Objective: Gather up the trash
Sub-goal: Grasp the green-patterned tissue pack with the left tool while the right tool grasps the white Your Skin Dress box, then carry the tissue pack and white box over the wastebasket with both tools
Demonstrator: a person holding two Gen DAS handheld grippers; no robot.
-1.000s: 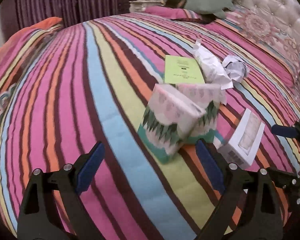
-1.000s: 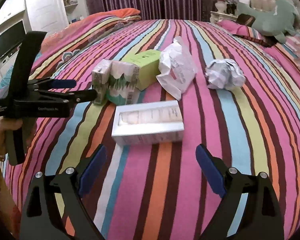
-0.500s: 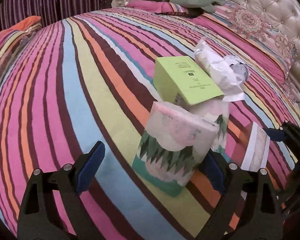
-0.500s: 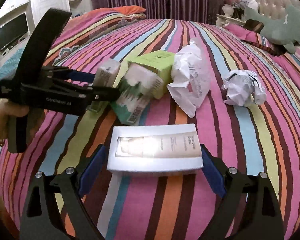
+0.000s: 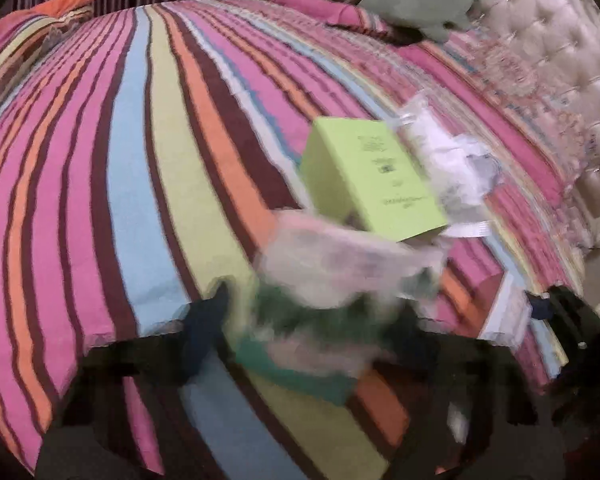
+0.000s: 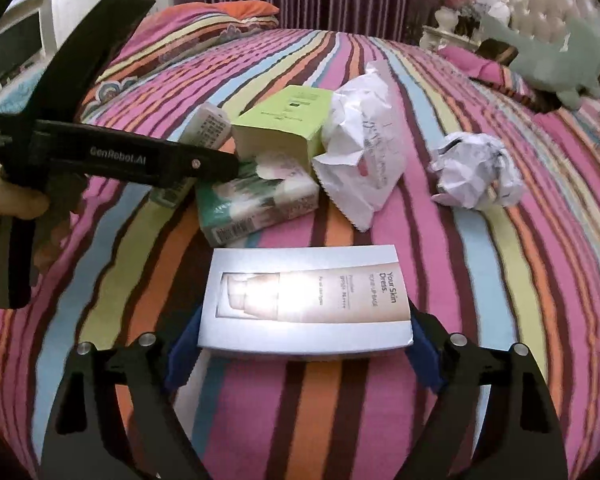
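A bed with a striped bedspread [image 6: 480,280] in pink, orange, blue and lime fills both views, purple curtains behind it. Taking the lime-green box [image 6: 284,120] as landmark: far to its left, the left gripper [image 5: 308,328], marked "GenRobot.AI" on its arm, is held in a hand [image 6: 4,216]; its fingers flank the green-and-pink patterned carton [image 6: 256,196] lying just in front of the green box, but blur hides whether they grip it. A second small carton [image 6: 208,128] with fine print leans left of the green box. Nearer the camera, a silver box [image 6: 306,300] reading "Your Skin Dress. TONE UP BASE" sits between the blue pads of the right gripper [image 6: 300,352], whose fingers press its two ends. Right of the green box lies a white printed bag [image 6: 360,160], then a crumpled paper ball [image 6: 476,172].
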